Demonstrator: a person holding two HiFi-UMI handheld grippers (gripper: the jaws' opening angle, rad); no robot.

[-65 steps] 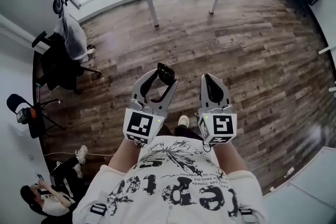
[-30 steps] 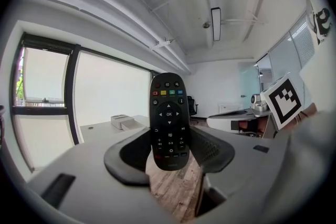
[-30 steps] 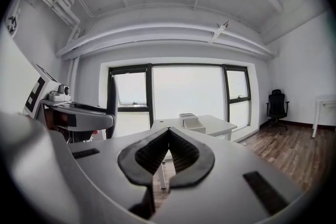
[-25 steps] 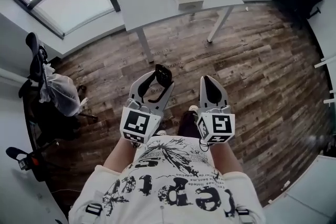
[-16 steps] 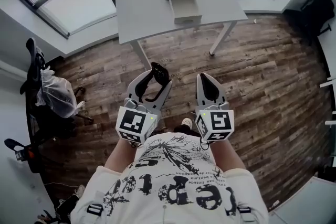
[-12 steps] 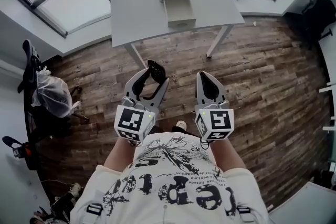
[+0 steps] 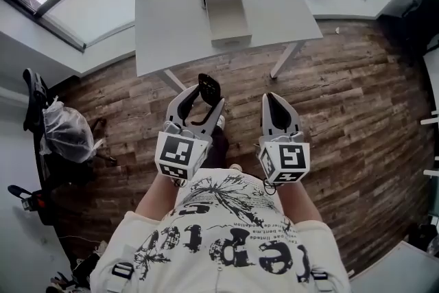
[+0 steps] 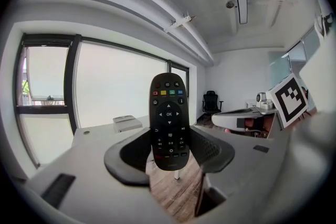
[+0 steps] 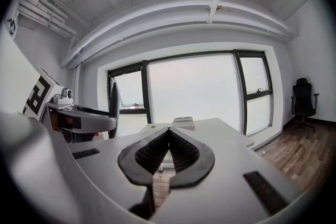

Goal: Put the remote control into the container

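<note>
A black remote control (image 8: 168, 120) stands upright between the jaws of my left gripper (image 8: 169, 152), which is shut on its lower end. In the head view the remote (image 7: 208, 90) sticks out past the left gripper (image 7: 200, 106) at chest height. My right gripper (image 7: 276, 106) is beside it, shut with nothing in it; its jaw tips meet (image 9: 168, 131). The container, a grey box with its drawer pulled out (image 7: 224, 5), sits on the grey table (image 7: 164, 31) ahead. The same box (image 8: 126, 123) shows small in the left gripper view, and as the box (image 9: 184, 123) in the right.
The table stands on a wood floor (image 7: 357, 92) before large windows (image 7: 68, 3). A chair draped with a plastic-wrapped bundle (image 7: 58, 130) is at the left. A black office chair (image 9: 302, 99) stands far right by the window.
The view has advanced toward the table; the table and box now lie closer below both grippers. The left gripper keeps hold of the remote; the right stays shut.
</note>
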